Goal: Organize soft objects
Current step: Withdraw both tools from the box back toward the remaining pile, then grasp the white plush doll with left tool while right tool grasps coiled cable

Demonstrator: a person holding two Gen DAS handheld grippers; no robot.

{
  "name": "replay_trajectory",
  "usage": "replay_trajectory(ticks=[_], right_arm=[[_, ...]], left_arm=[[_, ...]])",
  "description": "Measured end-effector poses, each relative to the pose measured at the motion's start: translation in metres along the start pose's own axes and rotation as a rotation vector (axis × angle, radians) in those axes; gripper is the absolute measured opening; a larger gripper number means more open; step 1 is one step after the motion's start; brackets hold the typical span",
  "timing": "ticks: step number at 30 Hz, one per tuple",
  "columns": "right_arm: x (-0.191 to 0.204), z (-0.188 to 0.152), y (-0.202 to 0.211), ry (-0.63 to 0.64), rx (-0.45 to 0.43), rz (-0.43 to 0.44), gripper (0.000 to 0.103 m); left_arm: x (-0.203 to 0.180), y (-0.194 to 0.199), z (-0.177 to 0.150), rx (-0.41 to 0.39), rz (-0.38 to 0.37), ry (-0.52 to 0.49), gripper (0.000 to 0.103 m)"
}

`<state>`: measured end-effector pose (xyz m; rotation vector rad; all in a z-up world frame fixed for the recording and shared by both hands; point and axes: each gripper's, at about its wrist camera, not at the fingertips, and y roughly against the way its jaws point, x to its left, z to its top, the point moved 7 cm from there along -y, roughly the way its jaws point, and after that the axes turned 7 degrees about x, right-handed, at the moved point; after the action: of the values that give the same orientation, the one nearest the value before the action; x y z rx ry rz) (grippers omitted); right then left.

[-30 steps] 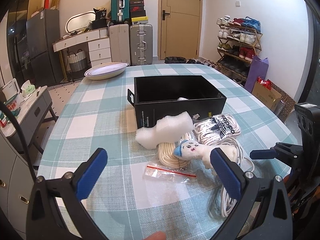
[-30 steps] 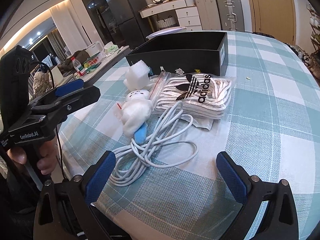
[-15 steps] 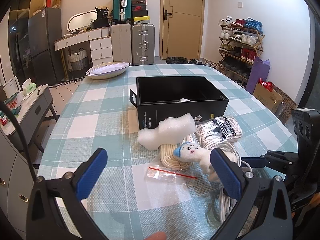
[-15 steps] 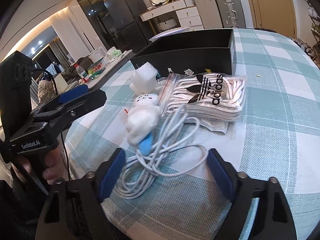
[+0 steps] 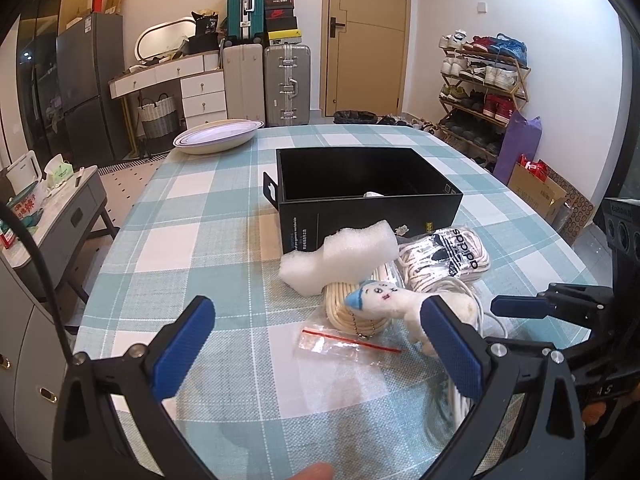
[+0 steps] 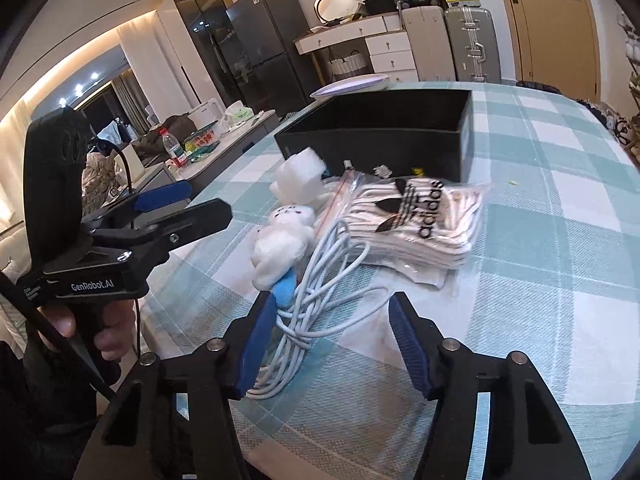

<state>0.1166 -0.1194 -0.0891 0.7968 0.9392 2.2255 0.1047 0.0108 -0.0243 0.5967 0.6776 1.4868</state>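
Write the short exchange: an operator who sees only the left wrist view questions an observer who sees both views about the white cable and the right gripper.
Operator: The left gripper has a finger hiding much of the white cable. Is the right gripper around it?
Observer: Yes. The right gripper straddles the white cable. Its jaws are closing, and the pads do not yet press on it.
Operator: Is the plush toy in the way?
Observer: The plush toy has its blue end lying at the cable, just ahead of the finger on the picture's left.
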Motion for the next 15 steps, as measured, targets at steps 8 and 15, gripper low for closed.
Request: replay_trajectory(ticks=[8,15], right_arm=[[-0.005,-0.006,0.001,-0.005,0.028,0.009,0.067],[0.005,-0.012,-0.005,0.037,0.059,-0.001,0.072]], left_arm=[[-0.015,-0.008,-0.003,0.037,-0.042,-0.026,0.103],[-0.041,-0.012,0.001,0.060,-0.146,-0.039,0.103]])
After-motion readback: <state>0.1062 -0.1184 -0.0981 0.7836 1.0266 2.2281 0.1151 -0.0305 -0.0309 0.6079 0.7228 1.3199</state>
